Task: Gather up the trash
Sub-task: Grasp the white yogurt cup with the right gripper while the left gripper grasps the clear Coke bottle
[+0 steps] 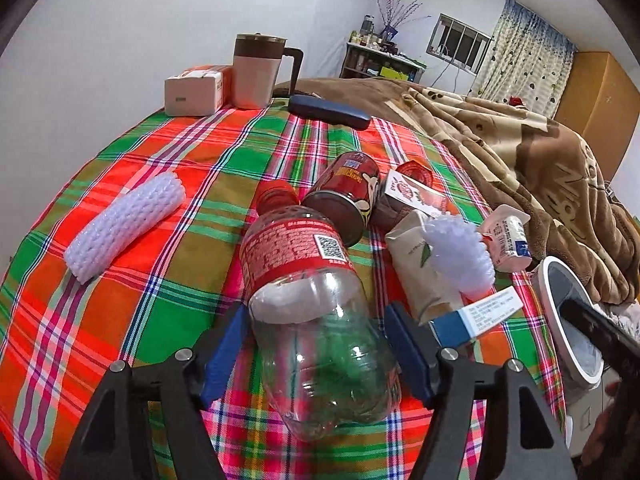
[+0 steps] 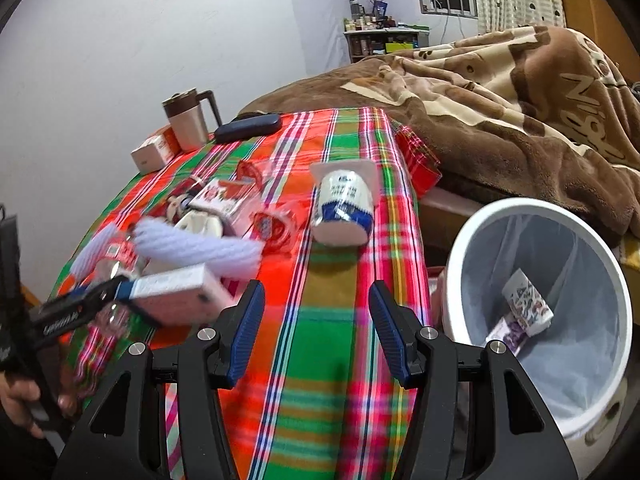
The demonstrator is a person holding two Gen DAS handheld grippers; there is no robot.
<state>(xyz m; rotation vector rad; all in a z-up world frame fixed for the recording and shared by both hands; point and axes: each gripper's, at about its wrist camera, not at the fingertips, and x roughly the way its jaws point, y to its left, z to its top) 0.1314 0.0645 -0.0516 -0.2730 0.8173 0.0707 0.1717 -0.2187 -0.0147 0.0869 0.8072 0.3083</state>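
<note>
Two grippers work over a table draped in a red, green and white plaid tablecloth (image 1: 168, 300), which sits against a bed heaped with a brown patterned blanket (image 2: 500, 112). Just off the table's right edge stands a white trash bin (image 2: 472, 240) lined with a pale bag, a crumpled printed wrapper (image 2: 526, 302) lying inside it. On the cloth, the largest piece of trash is a clear plastic bottle (image 1: 316, 320) with a red label and red cap, lying on its side with its base toward the camera; the left gripper (image 1: 320, 348) has its blue-padded fingers (image 1: 224, 348) spread on either side of the bottle's body, close to it, though I cannot tell whether they touch. Behind the bottle lies a red snack can (image 1: 346, 196), and to its right a beige paper bag (image 1: 416, 264), a white foam net sleeve (image 1: 456, 256), a red-and-white carton (image 1: 412, 194), a small white yogurt cup (image 1: 506, 240) and a blue-and-white box (image 1: 476, 314) crowd together. A second foam net sleeve (image 1: 124, 226) lies apart on the left. At the far edge stand a pink lidded mug (image 1: 258, 70), a pink-and-white box (image 1: 196, 90) and a dark case (image 1: 328, 112). The right gripper (image 2: 316, 332) hovers above bare cloth, its fingers (image 2: 248, 320) wide apart and holding nothing, the yogurt cup ahead of it.
</note>
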